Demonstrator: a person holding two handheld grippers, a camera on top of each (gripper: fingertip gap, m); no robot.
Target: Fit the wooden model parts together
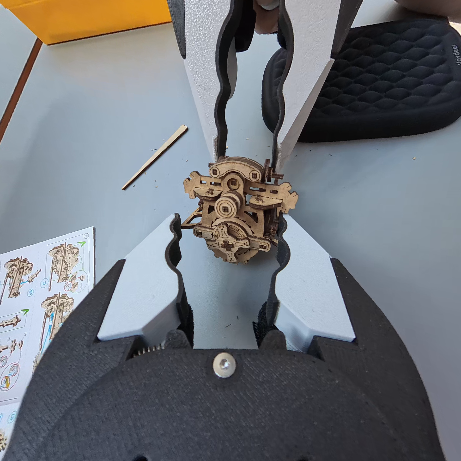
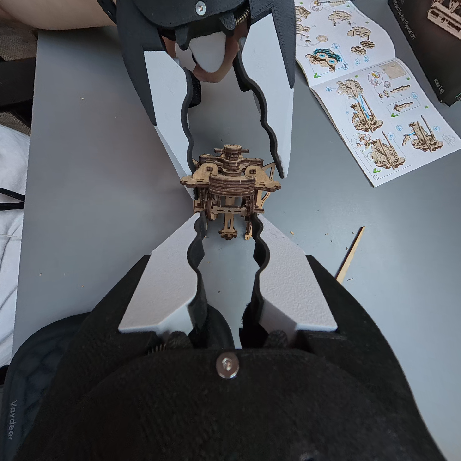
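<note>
The wooden model (image 1: 237,212), a small plywood assembly of gears, shafts and a crossbar, is held between both grippers above the grey table (image 1: 99,99). My left gripper (image 1: 228,220) has its jaws wide, and its pads touch the model's near end on both sides. The right gripper (image 1: 248,157) comes in from the top and clamps the far end. In the right wrist view my right gripper (image 2: 228,220) is shut on the model's (image 2: 229,184) axle end, and the left gripper (image 2: 237,172) grips the opposite end.
A loose tapered wooden stick (image 1: 154,157) lies on the table left of the model; it also shows in the right wrist view (image 2: 349,254). An open instruction booklet (image 2: 386,112), a black box (image 2: 429,45), a yellow box (image 1: 87,17) and a black cushion (image 1: 386,82) surround the work area. Less than 4 cm separates the two grippers' tips. From the left gripper's tips to the loose tapered wooden stick (image 1: 154,157) is close to 11 centimeters. Look for it in the right wrist view (image 2: 342,266) too.
</note>
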